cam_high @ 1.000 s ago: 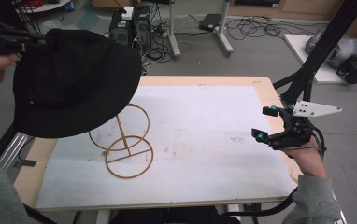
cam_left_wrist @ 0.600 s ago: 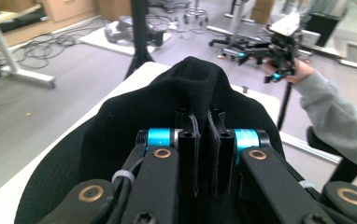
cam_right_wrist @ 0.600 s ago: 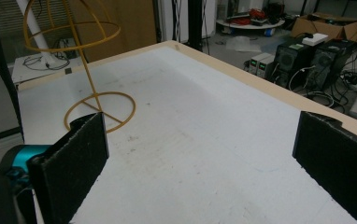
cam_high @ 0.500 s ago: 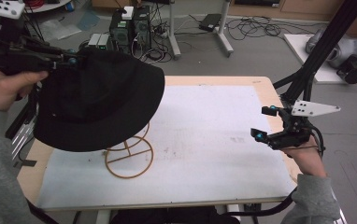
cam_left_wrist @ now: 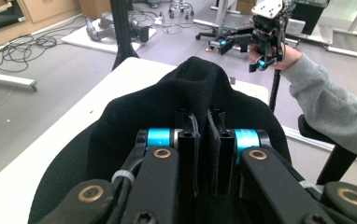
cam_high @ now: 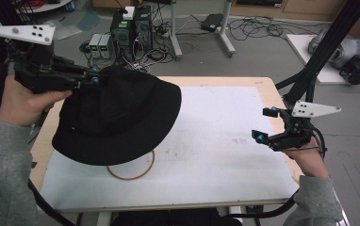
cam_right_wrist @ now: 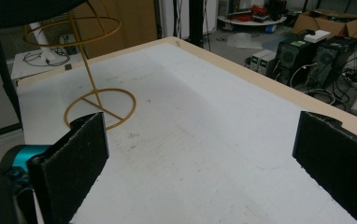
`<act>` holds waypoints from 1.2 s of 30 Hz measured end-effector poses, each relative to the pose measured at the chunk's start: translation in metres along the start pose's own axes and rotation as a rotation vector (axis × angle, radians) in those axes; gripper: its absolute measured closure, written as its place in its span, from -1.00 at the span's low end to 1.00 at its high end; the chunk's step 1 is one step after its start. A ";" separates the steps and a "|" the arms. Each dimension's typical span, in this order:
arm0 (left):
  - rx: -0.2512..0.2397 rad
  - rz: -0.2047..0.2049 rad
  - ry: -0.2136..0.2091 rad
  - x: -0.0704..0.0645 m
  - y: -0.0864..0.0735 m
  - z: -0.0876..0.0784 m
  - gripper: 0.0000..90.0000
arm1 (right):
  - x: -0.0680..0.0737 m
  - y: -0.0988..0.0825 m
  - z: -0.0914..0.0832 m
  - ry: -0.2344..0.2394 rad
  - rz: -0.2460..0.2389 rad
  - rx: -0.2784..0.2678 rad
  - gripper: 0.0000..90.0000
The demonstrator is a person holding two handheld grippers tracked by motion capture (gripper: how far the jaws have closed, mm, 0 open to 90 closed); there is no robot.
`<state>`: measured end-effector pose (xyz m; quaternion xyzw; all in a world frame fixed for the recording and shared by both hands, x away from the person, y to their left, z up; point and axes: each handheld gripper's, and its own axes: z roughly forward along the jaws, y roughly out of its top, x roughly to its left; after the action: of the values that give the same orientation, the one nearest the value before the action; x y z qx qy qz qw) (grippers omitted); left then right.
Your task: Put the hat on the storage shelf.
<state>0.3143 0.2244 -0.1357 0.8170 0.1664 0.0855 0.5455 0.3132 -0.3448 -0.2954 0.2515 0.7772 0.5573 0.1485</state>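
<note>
My left gripper (cam_high: 93, 79), pinching the hat (cam_high: 117, 122) by its brim, has carried it down over the stand (cam_high: 131, 170), nearly seated, while my right gripper (cam_high: 266, 125) waits spread wide.

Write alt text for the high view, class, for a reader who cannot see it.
A floppy black fabric bucket hat, pinched at its brim by the left tongs, hangs over a thin golden wire hat stand on a white-topped table. The right tongs hang open at the table's right edge.
</note>
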 end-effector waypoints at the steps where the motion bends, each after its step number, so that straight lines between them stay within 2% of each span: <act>1: -0.002 -0.003 -0.004 -0.001 -0.001 0.002 0.87 | 0.000 0.000 0.000 0.000 0.000 0.000 -0.94; 7: 0.014 -0.007 -0.016 0.001 -0.014 0.014 0.87 | 0.001 0.000 0.001 0.002 -0.004 0.001 -0.94; 13: 0.008 -0.017 -0.030 0.001 -0.024 0.019 0.87 | 0.001 0.000 0.002 0.005 -0.002 0.008 -0.94; 19: 0.037 -0.001 -0.025 -0.001 -0.035 0.026 0.85 | 0.002 0.000 0.003 0.006 0.000 0.011 -0.94; 32: -0.001 -0.014 -0.040 0.001 -0.048 0.028 0.82 | 0.003 0.000 0.005 0.009 -0.003 0.016 -0.94; 36: -0.027 -0.024 -0.049 0.002 -0.049 0.025 0.59 | 0.002 0.000 0.006 0.007 -0.003 0.018 -0.94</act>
<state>0.3154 0.2207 -0.1901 0.8093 0.1617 0.0609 0.5614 0.3140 -0.3392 -0.2976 0.2499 0.7829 0.5511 0.1443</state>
